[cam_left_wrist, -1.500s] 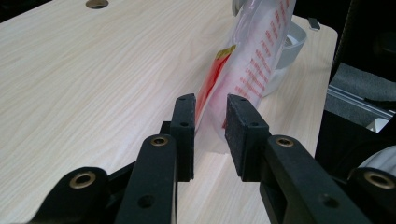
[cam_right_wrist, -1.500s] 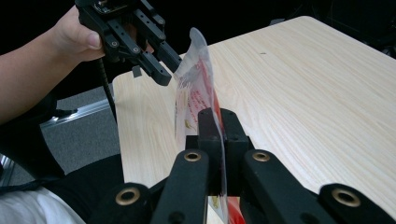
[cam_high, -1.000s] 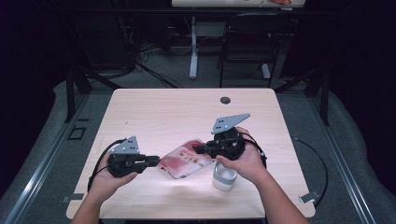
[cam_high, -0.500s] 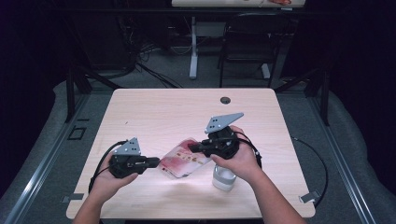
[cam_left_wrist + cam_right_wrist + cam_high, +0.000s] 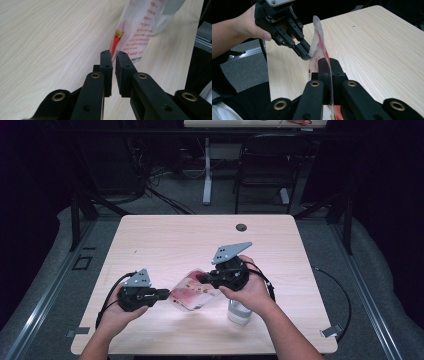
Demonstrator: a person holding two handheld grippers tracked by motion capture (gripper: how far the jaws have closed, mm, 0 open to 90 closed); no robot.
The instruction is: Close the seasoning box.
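Both tongs pinch the clear printed plastic bag [image 5: 192, 290] above the bench [image 5: 165, 240], left tongs [image 5: 162, 295] nipping only its edge, right tongs [image 5: 202, 278] clamped, so we risk it slipping loose or toppling the white cup [image 5: 238, 312].

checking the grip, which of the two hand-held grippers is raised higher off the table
The right hand-held gripper, shut on the clear red-printed bag and lifted over the white cup. The left hand-held gripper pinches the bag's other edge low, near the table.
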